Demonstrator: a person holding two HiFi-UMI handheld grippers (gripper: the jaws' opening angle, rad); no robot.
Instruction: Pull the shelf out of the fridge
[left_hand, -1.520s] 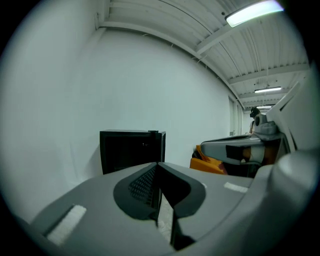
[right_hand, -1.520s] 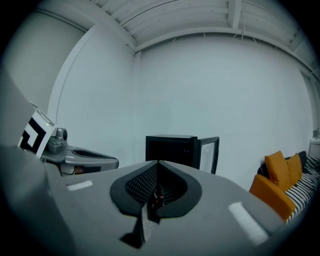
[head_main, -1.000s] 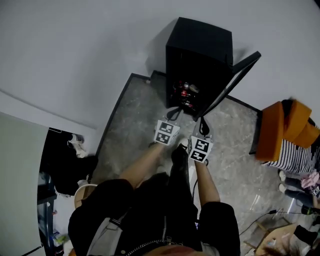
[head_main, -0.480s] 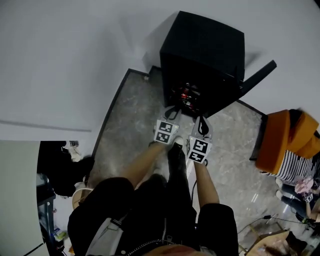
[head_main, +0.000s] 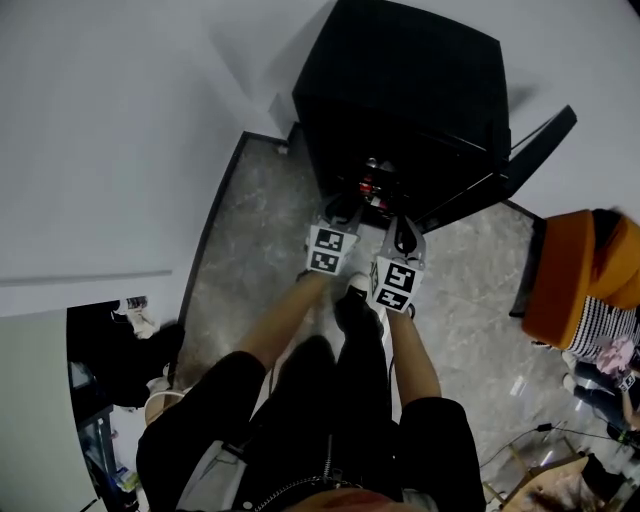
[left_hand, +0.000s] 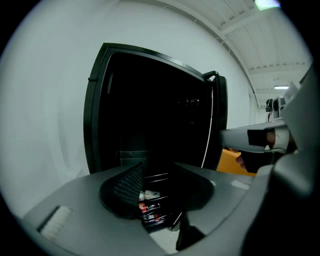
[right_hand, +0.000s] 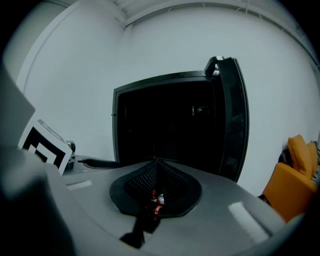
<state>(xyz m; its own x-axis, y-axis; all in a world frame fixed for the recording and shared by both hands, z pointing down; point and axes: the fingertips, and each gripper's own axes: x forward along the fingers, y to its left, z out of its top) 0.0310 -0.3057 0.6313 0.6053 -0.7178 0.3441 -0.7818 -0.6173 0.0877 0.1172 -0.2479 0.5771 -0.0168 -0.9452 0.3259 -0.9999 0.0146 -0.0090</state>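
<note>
Opening just now, the empty left claw (head_main: 343, 213) faces the fridge (head_main: 400, 90).

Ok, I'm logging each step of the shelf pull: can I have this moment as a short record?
Fridge: small black fridge on grey stone floor
Door: black fridge door open, swung right
Inside: red-labelled cans low in the fridge
Left gripper: jaws apart, just been opening, gripping nothing
Right gripper: jaws together, empty
Contact: neither gripper touches the fridge
</note>
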